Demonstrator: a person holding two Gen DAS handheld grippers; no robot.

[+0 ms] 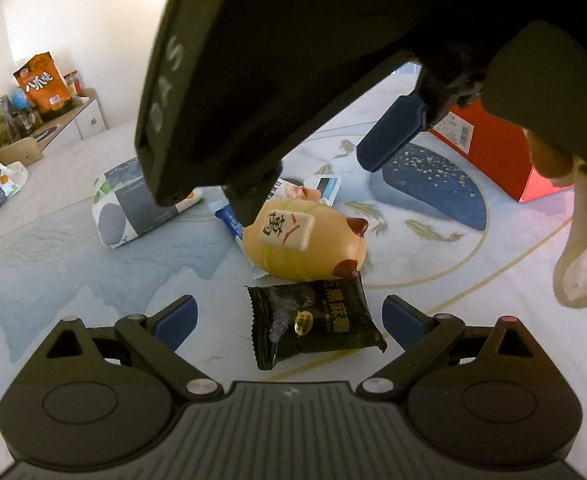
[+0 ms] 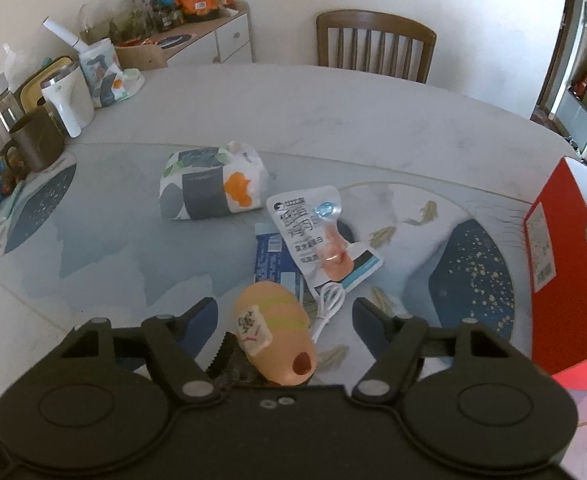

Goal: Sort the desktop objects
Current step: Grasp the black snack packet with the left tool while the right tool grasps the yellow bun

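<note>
A tan squishy toy (image 1: 303,244) with a mahjong tile on its back lies on the table; it also shows in the right wrist view (image 2: 277,340). A black snack packet (image 1: 313,326) lies just in front of it, between the open jaws of my left gripper (image 1: 289,322). My right gripper (image 2: 285,322) is open, hovering over the toy with a finger on either side; in the left wrist view it (image 1: 313,176) fills the top. A white pouch (image 2: 317,240), a blue packet (image 2: 271,260) and a white cable (image 2: 327,308) lie behind the toy.
A tissue pack (image 2: 209,186) lies to the left of the pile. A red box (image 2: 553,264) stands at the right. Mugs, a jar and a kettle (image 2: 67,100) crowd the far left. A chair (image 2: 375,46) stands behind the table.
</note>
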